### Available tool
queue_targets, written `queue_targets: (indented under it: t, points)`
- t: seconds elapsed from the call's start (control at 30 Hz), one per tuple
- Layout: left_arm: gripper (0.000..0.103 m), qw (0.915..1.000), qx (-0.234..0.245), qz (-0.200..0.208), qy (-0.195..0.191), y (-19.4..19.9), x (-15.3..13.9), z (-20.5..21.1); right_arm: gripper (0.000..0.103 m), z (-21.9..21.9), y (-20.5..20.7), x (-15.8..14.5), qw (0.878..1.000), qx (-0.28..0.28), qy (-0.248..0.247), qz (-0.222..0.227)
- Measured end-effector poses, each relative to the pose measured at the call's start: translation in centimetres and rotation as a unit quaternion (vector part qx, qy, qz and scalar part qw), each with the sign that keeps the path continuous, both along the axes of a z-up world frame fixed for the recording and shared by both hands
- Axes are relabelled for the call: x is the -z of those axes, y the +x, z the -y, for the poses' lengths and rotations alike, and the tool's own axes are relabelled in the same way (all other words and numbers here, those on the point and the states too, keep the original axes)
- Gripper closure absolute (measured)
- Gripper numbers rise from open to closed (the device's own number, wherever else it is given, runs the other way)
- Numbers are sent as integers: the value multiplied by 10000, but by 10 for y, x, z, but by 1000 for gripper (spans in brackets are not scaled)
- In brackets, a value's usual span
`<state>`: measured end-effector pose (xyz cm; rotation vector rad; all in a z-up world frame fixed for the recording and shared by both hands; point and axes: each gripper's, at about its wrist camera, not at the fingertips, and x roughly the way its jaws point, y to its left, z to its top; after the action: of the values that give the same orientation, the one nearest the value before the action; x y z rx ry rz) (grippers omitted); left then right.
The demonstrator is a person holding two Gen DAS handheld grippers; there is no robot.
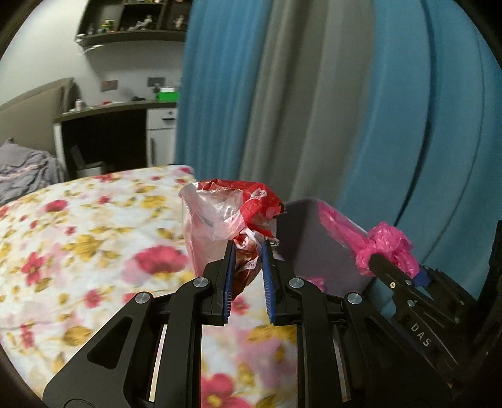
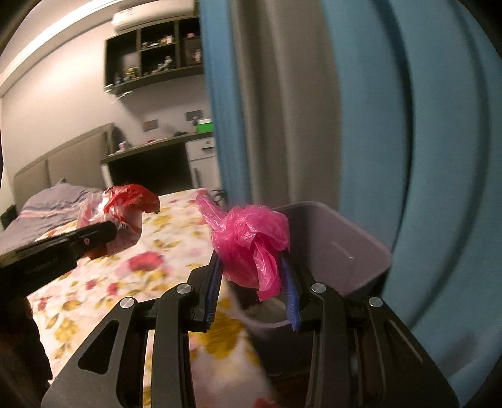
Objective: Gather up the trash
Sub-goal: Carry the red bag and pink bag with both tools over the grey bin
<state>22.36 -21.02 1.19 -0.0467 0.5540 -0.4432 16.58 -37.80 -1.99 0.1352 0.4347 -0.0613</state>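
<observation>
My left gripper (image 1: 248,248) is shut on a crumpled red and clear plastic bag (image 1: 226,216), held above the floral bed; the bag also shows in the right wrist view (image 2: 125,204). My right gripper (image 2: 251,266) is shut on a crumpled pink plastic bag (image 2: 251,241), held just above the near rim of a grey-purple bin (image 2: 345,244). In the left wrist view the pink bag (image 1: 389,248) and the bin (image 1: 310,241) sit to the right of the red bag.
The bed with a floral cover (image 1: 78,251) fills the left. Blue and grey curtains (image 1: 313,110) hang behind the bin. A desk (image 1: 109,125) and wall shelves (image 1: 135,22) stand at the far wall.
</observation>
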Motion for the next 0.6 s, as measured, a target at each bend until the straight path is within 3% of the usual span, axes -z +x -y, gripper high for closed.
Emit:
queue_targets:
  t: [0.23, 0.6]
  points:
    - [87, 9985, 459, -227, -181, 27, 14, 48, 67, 31, 9, 6, 9989, 453, 71, 100]
    - [87, 9941, 788, -681, -291, 52, 45, 86, 66, 44, 28, 17, 9985, 546, 31, 32]
